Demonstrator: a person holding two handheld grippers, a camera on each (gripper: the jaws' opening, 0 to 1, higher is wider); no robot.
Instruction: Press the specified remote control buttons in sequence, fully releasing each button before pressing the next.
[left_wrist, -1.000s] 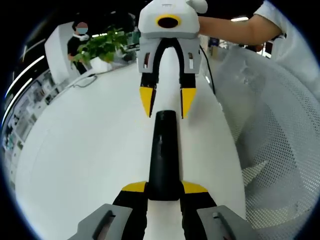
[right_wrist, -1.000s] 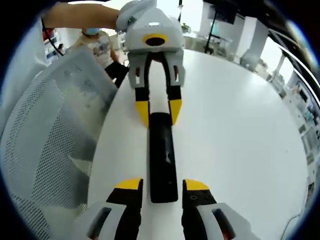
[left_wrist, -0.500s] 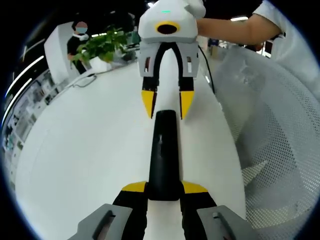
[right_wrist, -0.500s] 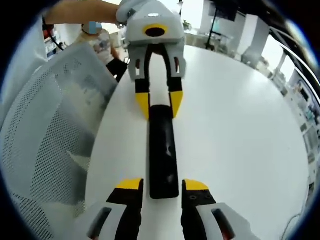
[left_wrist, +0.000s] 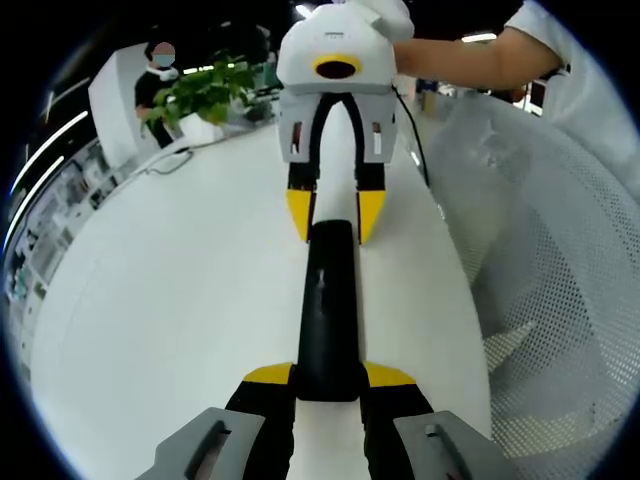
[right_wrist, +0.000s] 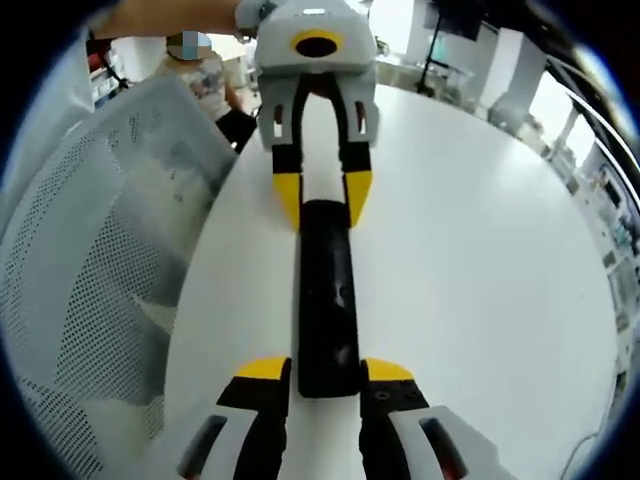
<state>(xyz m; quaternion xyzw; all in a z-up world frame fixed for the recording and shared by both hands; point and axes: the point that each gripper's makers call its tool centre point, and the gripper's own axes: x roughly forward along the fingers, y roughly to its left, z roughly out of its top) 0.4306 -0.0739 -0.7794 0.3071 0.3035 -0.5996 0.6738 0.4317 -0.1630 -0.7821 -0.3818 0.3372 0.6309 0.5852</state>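
Observation:
A black remote (left_wrist: 328, 310) lies lengthwise on the white table (left_wrist: 180, 300). My left gripper (left_wrist: 328, 378) is shut on its near end, with the yellow fingertips (left_wrist: 268, 375) pressed to its sides. Facing it, my right gripper (left_wrist: 334, 215) straddles the far end. In the right gripper view the remote (right_wrist: 326, 290) runs up from my right gripper (right_wrist: 326, 370), whose jaws stand open close beside its sides. The left gripper (right_wrist: 322, 198) holds the opposite end there.
A white mesh chair back (left_wrist: 560, 260) (right_wrist: 90, 260) stands right beside the table's edge. A person's arm (left_wrist: 470, 55) reaches in behind the right gripper. A potted plant (left_wrist: 205, 90) and a cable (left_wrist: 165, 160) sit at the table's far side.
The right gripper has slid along the remote toward the left gripper, its jaws now around the remote's end and slightly narrower. The left gripper has kept its hold.

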